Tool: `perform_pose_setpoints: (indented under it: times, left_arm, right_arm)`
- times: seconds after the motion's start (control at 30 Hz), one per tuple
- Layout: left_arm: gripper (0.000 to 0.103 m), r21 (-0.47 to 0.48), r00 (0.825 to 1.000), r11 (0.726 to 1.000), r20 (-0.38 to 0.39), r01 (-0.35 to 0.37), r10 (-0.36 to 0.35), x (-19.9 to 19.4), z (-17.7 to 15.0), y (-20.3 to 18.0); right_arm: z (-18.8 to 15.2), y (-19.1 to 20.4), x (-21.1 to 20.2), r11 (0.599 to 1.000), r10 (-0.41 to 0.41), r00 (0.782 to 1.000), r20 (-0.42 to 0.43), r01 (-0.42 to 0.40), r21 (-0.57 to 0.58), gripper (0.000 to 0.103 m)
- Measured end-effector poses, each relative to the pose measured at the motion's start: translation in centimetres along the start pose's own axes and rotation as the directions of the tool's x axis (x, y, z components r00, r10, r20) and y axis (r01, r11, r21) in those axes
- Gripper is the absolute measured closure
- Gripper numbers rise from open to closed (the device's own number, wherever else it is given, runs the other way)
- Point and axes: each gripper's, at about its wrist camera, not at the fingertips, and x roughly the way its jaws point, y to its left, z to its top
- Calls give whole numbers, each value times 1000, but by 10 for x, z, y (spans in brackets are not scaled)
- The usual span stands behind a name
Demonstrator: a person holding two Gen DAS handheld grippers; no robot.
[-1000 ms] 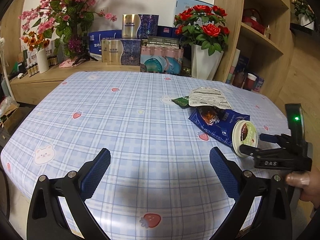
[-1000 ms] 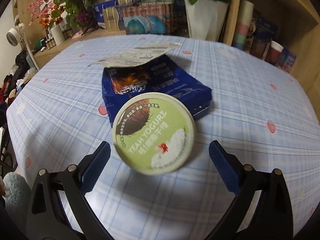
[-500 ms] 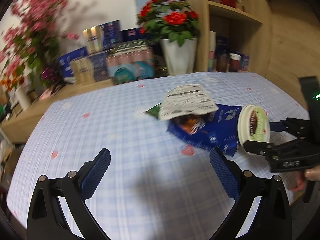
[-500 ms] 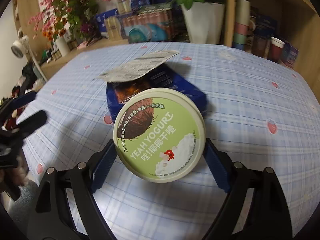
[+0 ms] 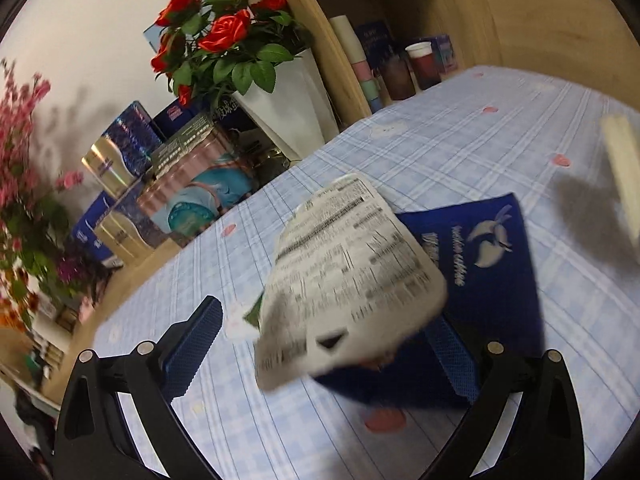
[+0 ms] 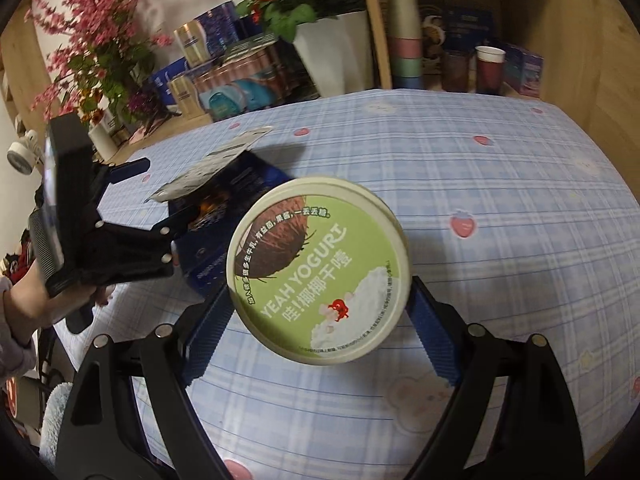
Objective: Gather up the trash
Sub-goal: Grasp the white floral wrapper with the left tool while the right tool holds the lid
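A round yogurt cup [image 6: 318,270] with a green lid is held off the plaid tablecloth [image 6: 500,184], and my right gripper [image 6: 320,314] is shut on its sides. Its pale rim [image 5: 620,168] shows blurred at the right edge of the left wrist view. Behind it a white printed wrapper [image 5: 344,272] lies over a dark blue snack bag [image 5: 488,264]. My left gripper [image 5: 326,344] stands open and tilted around the wrapper's near end, its pads clear of it. From the right wrist view the left gripper [image 6: 160,196] reaches the pile from the left.
A white vase of red roses [image 5: 288,100] and several boxes [image 5: 192,184] stand on the wooden sideboard behind the table. Stacked paper cups [image 6: 404,40] sit in the shelf at the back right. A person's hand [image 6: 24,304] holds the left gripper.
My right gripper closed on the yogurt cup and raised it off the blue bag. My left gripper swung right, rolled and came in close over the wrapper and bag.
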Motion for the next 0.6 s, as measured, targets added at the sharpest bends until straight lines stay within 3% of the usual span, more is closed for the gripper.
perform_pose_setpoints:
  times: [0.07,0.13,0.17,0.2,0.3,0.43,0.6]
  left_arm:
    - [17,4,1000,1000,-11,4,-4,8,5,1]
    - [33,10,1000,1000,-26,16,-16,12,8,1]
    - [52,9,999,999,-34,31,-30,15,9,1]
    - [80,2,998,999,-40,54,-54,16,9,3]
    - [92,-57,997,996,-7,74,-74,9,9,18]
    - [96,-207,996,974,30,88,-83,-5,6,57]
    - [96,-434,991,891,62,134,-118,-28,-4,112]
  right_arm:
    - [-1,-5,-1,1000,5,1000,1,-5,20,18]
    - [-2,-8,-1,999,13,1000,1,-13,35,18]
    - [-2,-8,-1,999,13,1000,0,-13,39,18]
    - [-2,-9,-2,999,13,1000,0,-13,42,18]
    - [-4,-8,-5,998,20,1000,4,-21,53,18]
    - [-3,-4,-7,998,30,999,11,-31,58,18]
    - [-2,7,-16,998,45,999,28,-46,50,18]
